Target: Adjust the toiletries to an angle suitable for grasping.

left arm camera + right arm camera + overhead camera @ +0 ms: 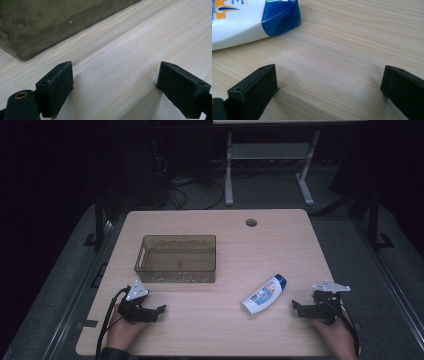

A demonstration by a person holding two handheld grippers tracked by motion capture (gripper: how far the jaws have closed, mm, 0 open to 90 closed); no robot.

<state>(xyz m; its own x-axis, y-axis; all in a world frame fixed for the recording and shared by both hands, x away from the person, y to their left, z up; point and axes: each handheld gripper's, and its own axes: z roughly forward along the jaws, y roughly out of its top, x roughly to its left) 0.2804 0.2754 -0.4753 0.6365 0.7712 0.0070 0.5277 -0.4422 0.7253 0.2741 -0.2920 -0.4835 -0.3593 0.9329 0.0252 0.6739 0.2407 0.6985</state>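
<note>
A white bottle (264,294) with a blue cap lies on its side on the wooden table (225,330), right of centre. In the right gripper view the bottle (239,22) fills the upper left, its cap pointing right. My right gripper (298,306) rests open on the table just right of the bottle, its jaws (329,92) wide apart over bare wood. My left gripper (159,312) sits open near the front left edge, with nothing between its jaws (115,90). A clear brownish bin (176,258) stands behind it, its wall (50,25) close ahead in the left gripper view.
A round cable hole (251,222) sits near the table's far edge. Beyond the table are a white desk frame (270,165) and cables on a dark floor. Bare wood lies between the two grippers.
</note>
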